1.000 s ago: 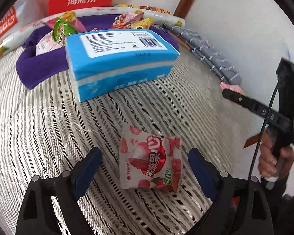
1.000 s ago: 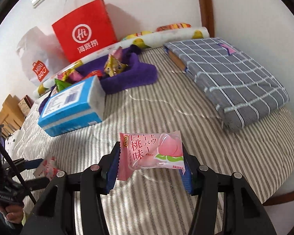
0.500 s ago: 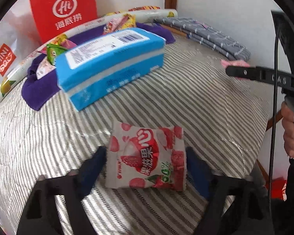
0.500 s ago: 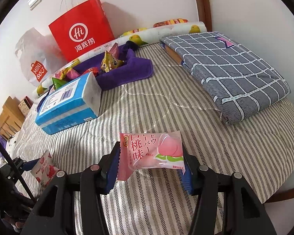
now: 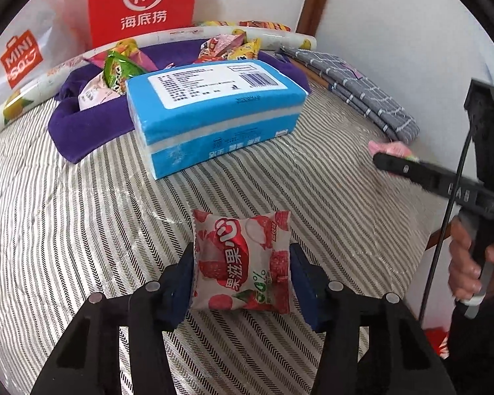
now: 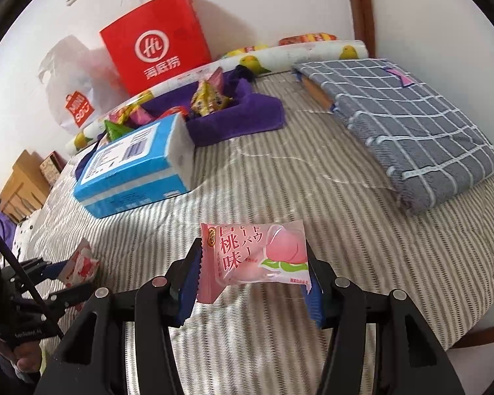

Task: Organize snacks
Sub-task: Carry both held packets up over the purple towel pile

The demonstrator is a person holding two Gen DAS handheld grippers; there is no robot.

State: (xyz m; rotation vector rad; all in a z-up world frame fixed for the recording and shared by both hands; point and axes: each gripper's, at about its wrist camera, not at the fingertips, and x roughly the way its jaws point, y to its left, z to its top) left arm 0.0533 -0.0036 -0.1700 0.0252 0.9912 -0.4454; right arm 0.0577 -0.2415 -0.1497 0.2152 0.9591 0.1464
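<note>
A red-and-white lychee snack packet (image 5: 243,256) sits on the striped bed between the blue pads of my left gripper (image 5: 242,273). Its jaws are closing and the pads touch both side edges of the packet. In the right wrist view the same packet (image 6: 82,265) stands tilted at the far left. My right gripper (image 6: 253,273) is shut on a pink peach snack packet (image 6: 257,256), held above the bed. A purple cloth tray (image 5: 82,121) with several snacks lies at the back.
A blue tissue pack (image 5: 214,112) lies between the grippers and the purple tray. Behind are a red paper bag (image 5: 141,3), a white shopping bag (image 5: 19,62) and a fruit-print roll (image 5: 33,95). A folded grey checked blanket (image 6: 411,115) fills the right side of the bed.
My left gripper's jaws have drawn in from wide apart until the pads meet the lychee packet's sides. The right gripper still holds the peach packet in the same place.
</note>
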